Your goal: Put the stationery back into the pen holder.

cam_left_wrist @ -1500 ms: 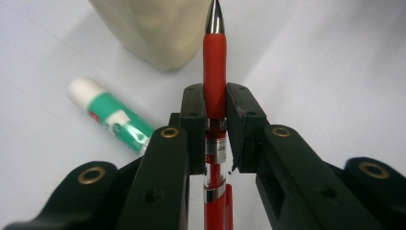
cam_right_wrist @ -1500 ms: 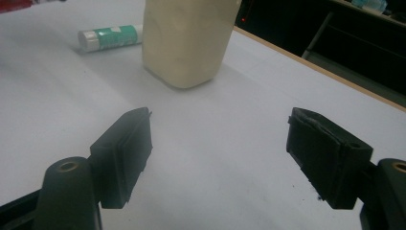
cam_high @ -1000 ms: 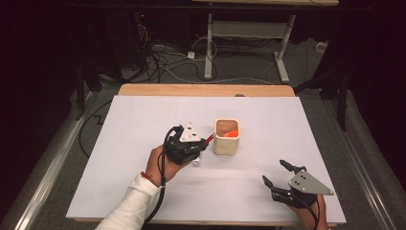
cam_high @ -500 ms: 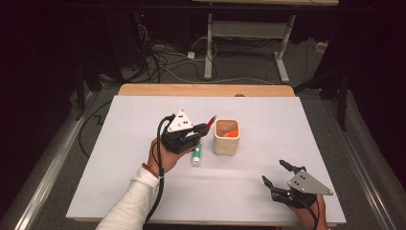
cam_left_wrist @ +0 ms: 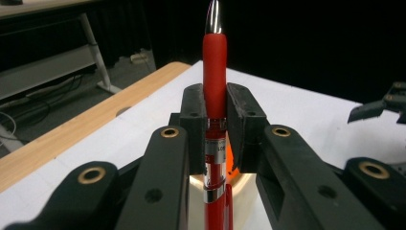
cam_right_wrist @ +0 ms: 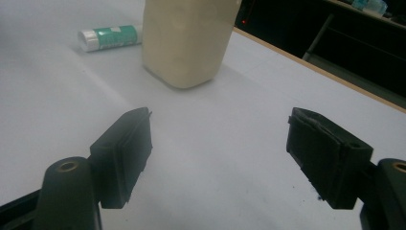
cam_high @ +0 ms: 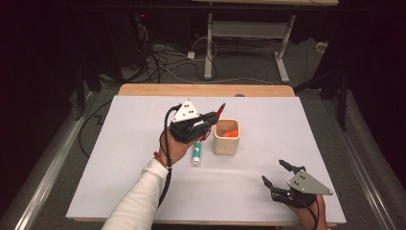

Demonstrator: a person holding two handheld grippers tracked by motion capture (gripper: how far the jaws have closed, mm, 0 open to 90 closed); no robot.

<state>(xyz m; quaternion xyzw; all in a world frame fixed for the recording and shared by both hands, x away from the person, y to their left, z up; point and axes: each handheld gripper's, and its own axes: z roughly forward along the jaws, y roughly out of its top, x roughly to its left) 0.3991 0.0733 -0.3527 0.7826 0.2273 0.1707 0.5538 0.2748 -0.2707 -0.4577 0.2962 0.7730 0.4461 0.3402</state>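
step: looks like dropping the red plastic pen with the silver tip (cam_high: 215, 120) into the squat cream-coloured holder cup (cam_high: 226, 137), so that's what I'd plan around

left gripper (cam_high: 207, 123): clamped tight on the pen, pads pinching the barrel about midway. In the left gripper view the pen (cam_left_wrist: 215, 100) stands straight up between the jaws, tip end away from the camera

where the pen is: off the table, held just to the left of the cup and slightly above its rim in the high view, slanting up toward the far side

cup: already has something orange (cam_high: 231, 134) inside, so the free room is probably on the near-left side of the opening

tip for the drop: I'd get the pen's lower end over the opening first, tilt it closer to vertical, then lower until the end is below the rim before letting go. Letting go from this slant would likely bounce it off the rim

watch out: the green-and-white tube (cam_high: 196, 155) lies on the white tabletop (cam_high: 119, 158) right below the hand, easy to knock

right gripper (cam_high: 280, 176): jaws wide apart with nothing between them, parked near the front right, well away from the cup. It could steady the cup if it's light, can't tell its weight
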